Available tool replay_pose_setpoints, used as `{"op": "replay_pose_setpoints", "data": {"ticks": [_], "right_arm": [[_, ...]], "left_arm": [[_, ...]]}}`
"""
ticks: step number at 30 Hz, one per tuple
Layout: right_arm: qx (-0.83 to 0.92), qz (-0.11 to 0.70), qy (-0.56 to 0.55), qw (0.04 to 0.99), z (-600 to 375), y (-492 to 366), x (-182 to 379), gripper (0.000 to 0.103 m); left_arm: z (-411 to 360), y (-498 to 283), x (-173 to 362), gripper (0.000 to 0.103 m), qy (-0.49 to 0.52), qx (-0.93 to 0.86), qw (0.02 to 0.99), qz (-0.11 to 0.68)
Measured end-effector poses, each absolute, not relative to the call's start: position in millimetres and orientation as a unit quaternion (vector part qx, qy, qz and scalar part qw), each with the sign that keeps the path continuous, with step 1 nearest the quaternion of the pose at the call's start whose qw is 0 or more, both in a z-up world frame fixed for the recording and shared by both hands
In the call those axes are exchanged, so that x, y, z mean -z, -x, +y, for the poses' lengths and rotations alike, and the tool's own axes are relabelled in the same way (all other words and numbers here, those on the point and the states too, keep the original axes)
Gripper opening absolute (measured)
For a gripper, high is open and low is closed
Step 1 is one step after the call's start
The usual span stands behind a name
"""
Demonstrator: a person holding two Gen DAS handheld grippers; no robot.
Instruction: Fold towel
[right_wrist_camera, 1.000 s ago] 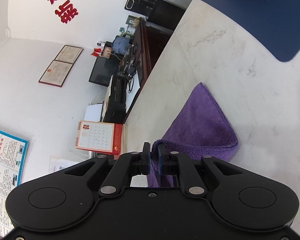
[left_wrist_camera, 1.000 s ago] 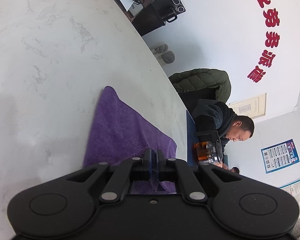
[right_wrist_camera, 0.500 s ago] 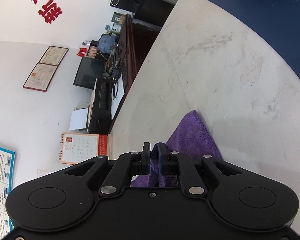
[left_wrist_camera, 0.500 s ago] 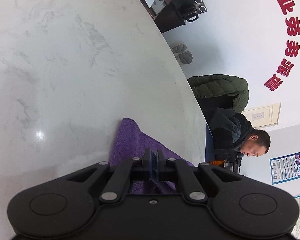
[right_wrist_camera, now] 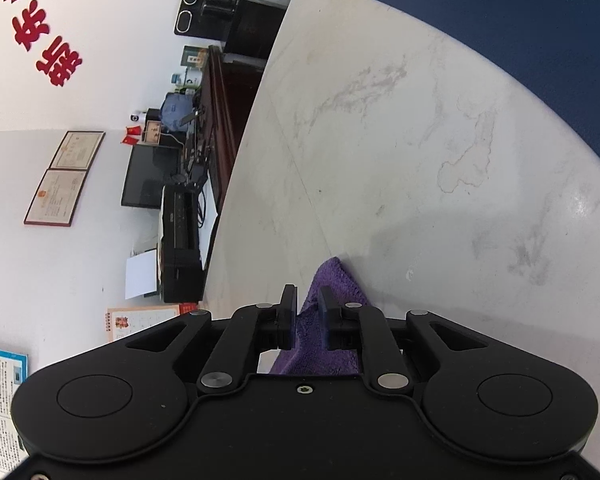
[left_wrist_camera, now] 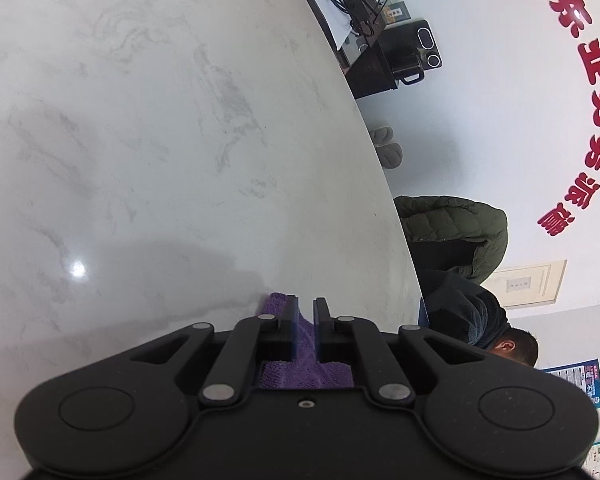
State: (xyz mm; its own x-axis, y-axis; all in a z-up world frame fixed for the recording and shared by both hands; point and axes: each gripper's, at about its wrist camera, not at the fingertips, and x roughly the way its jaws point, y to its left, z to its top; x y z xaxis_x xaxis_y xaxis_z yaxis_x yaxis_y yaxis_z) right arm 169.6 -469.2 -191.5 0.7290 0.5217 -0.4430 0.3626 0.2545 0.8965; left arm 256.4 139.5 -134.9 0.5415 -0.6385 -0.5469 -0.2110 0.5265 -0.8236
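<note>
Purple terry towel (left_wrist_camera: pixel 306 364): seen in both wrist views, lying low against the white marble counter (left_wrist_camera: pixel 148 152), most of it hidden beneath the black claw bodies.

Left claw (left_wrist_camera: pixel 306 312): jaws parted by a narrow gap, purple cloth showing through that gap and just behind the fingers (left_wrist_camera: pixel 290 320); a small tuft of towel pokes out to the left of the left finger, touching the counter. Whether the pads press the fabric cannot be told.

Right claw (right_wrist_camera: pixel 307 304): jaws parted a little wider; the towel (right_wrist_camera: pixel 332 280) rises between the fingers (right_wrist_camera: pixel 288 312) and peaks in a point just ahead and to the right of the tips. Cloth looks slack between the pads, not pinched.

Counter ahead of both claws: bare marble with grey veining and a soft shadow close to the tips.

Blue mat (right_wrist_camera: pixel 520 20): far ahead and right of the right claw, on the counter.

Seated person in dark clothing (left_wrist_camera: pixel 472 320): beyond the counter edge, right of the left claw, with a green padded jacket (left_wrist_camera: pixel 456 224) just above.

Red wall lettering (left_wrist_camera: pixel 572 96), black appliance (left_wrist_camera: pixel 408 56), framed certificates (right_wrist_camera: pixel 64 176): background items, well apart from both claws
</note>
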Motion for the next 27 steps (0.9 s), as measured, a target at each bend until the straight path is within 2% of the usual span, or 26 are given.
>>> {"op": "replay_pose_setpoints", "data": {"ticks": [4, 6, 7, 9, 11, 18, 27], "right_arm": [[-0.059, 0.334, -0.605, 0.721, -471.9, -167.5, 182.6, 0.012], [-0.074, 0.339, -0.565, 0.749, -465.2, -170.1, 167.9, 0.025], [-0.083, 0.343, -0.544, 0.762, -461.4, -171.6, 160.9, 0.026], [-0.12, 0.365, -0.48, 0.788, -441.4, -178.7, 144.6, 0.03], [-0.153, 0.392, -0.409, 0.81, -418.1, -185.3, 131.0, 0.036], [-0.207, 0.454, -0.248, 0.83, -364.8, -185.6, 115.4, 0.036], [-0.225, 0.481, -0.211, 0.821, -354.3, -167.9, 111.8, 0.036]], "left_arm": [[134.1, -249.4, 119.8, 0.006, 0.426, 0.154, 0.766, 0.457], [123.8, -246.9, 112.8, 0.007, 0.384, 0.169, 0.781, 0.462], [116.6, -245.2, 108.5, 0.008, 0.356, 0.178, 0.791, 0.464], [102.2, -244.1, 105.6, 0.02, 0.309, 0.193, 0.803, 0.472], [88.0, -242.5, 104.4, 0.021, 0.258, 0.2, 0.815, 0.478], [63.7, -240.5, 110.3, 0.025, 0.153, 0.217, 0.836, 0.48], [54.4, -245.5, 111.9, 0.03, 0.096, 0.235, 0.849, 0.463]]}}
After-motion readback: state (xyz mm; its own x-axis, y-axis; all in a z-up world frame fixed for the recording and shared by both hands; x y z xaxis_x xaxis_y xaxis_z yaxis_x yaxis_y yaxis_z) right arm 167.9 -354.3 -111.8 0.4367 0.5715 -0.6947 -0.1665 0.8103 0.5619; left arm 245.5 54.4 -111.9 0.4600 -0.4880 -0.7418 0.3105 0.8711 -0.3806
